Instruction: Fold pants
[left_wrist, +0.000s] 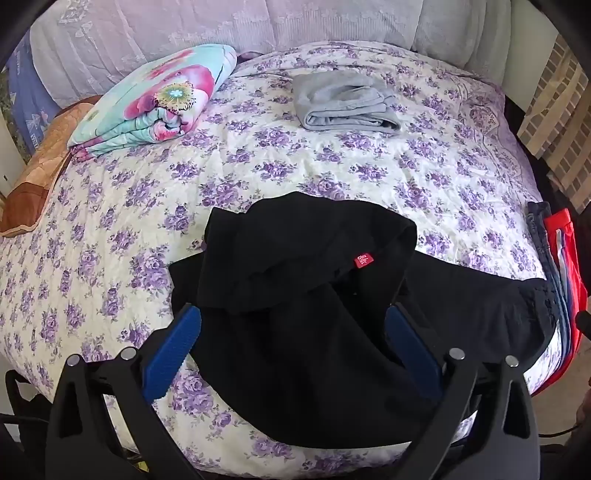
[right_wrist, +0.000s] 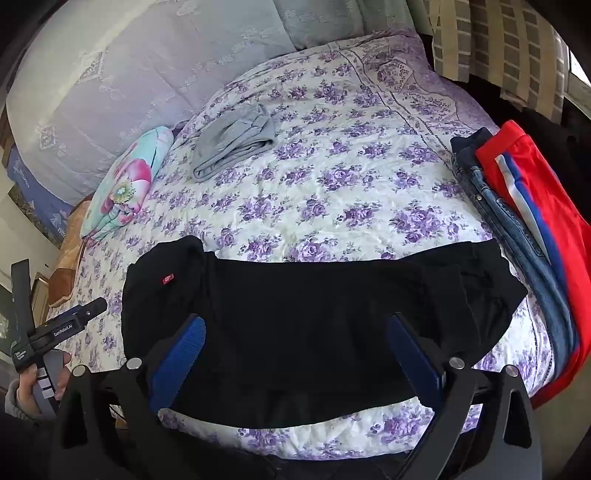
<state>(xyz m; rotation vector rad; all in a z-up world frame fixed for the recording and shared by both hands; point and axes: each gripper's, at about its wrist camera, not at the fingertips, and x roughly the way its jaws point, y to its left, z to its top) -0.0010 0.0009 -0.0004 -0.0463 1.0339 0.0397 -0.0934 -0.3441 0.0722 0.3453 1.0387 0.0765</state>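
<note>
- Lying across the near edge of the bed (left_wrist: 332, 166), the black pants (left_wrist: 295, 332) are partly folded, red tag (left_wrist: 364, 260) facing up.
- Left claw (left_wrist: 293, 328) hangs over the pants, jaws spread wide, gripping nothing.
- Right claw (right_wrist: 295, 339) hovers above the pants too, jaws wide apart and empty.
- Beyond the pants sit folded grey pants (left_wrist: 343, 101); a floral quilt (left_wrist: 155, 99) lies left of those.
- Right of the pants, at the bed's edge, are jeans (right_wrist: 517, 221) and what looks like a red striped garment (right_wrist: 535, 192).
</note>
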